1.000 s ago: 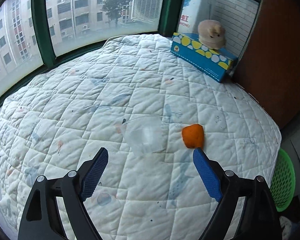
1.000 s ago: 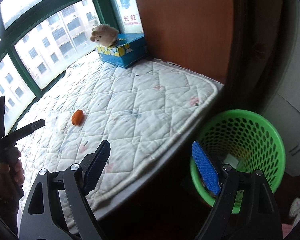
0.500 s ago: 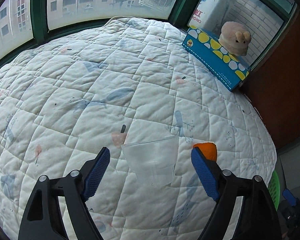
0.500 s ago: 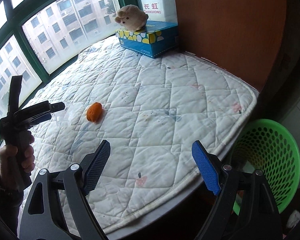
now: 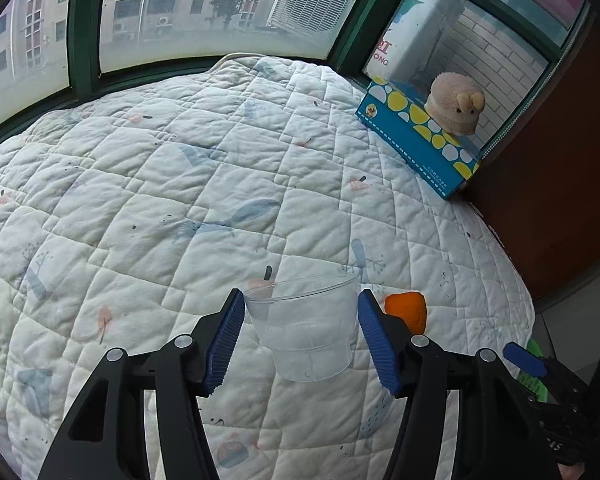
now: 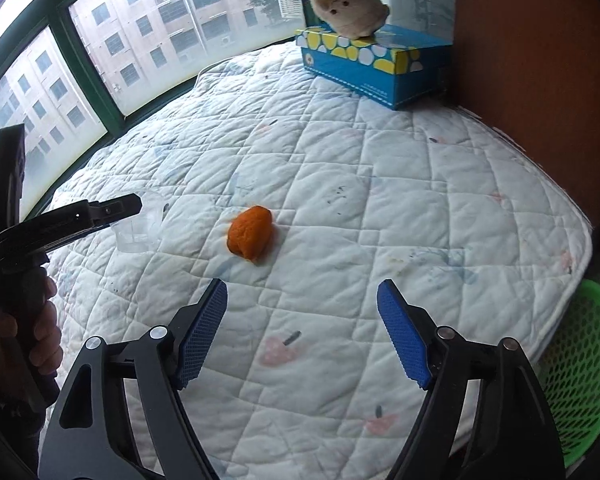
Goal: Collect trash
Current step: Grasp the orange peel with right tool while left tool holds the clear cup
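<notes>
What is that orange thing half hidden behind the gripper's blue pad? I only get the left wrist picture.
Observer: The right wrist view shows it whole. It looks like orange peel, lying on the quilt apart from the clear cup.
Operator: And the green sliver at my lower right?
Observer: That is a green basket with a perforated wall. It stands past the quilt's edge and lower than it.
Operator: Is the other gripper holding anything?
Observer: No. The right gripper has nothing between its pads, and its jaws are closing.
</notes>
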The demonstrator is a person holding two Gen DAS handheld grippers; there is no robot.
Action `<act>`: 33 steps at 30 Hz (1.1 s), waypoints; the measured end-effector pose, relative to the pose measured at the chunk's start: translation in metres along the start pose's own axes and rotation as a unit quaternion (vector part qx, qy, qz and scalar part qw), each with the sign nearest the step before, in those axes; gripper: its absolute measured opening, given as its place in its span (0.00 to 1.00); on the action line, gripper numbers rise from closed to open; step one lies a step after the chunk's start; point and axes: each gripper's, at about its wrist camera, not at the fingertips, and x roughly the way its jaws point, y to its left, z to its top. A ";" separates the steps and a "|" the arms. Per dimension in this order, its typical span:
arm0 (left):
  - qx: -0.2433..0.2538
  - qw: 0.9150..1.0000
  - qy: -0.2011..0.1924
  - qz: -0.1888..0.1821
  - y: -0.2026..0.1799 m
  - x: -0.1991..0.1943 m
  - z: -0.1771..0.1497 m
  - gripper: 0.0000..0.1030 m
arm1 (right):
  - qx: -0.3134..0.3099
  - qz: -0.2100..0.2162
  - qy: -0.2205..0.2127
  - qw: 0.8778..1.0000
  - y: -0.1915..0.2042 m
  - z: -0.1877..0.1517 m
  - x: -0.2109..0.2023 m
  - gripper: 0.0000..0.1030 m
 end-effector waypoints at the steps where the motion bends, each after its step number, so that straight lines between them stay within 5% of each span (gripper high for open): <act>1: 0.001 1.000 -0.005 0.002 0.002 -0.005 0.001 0.55 | -0.004 0.002 0.003 1.000 0.005 0.003 0.007 0.70; 16: -0.004 0.999 -0.036 0.013 0.031 -0.040 0.000 0.55 | -0.023 -0.016 0.037 0.999 0.049 0.028 0.083 0.61; 28: -0.003 0.999 -0.033 0.012 0.028 -0.042 -0.008 0.55 | -0.024 -0.032 0.038 0.999 0.037 0.029 0.089 0.37; 33: 0.003 0.999 -0.034 0.010 0.020 -0.046 -0.012 0.55 | -0.013 -0.012 0.025 1.000 0.028 0.022 0.070 0.36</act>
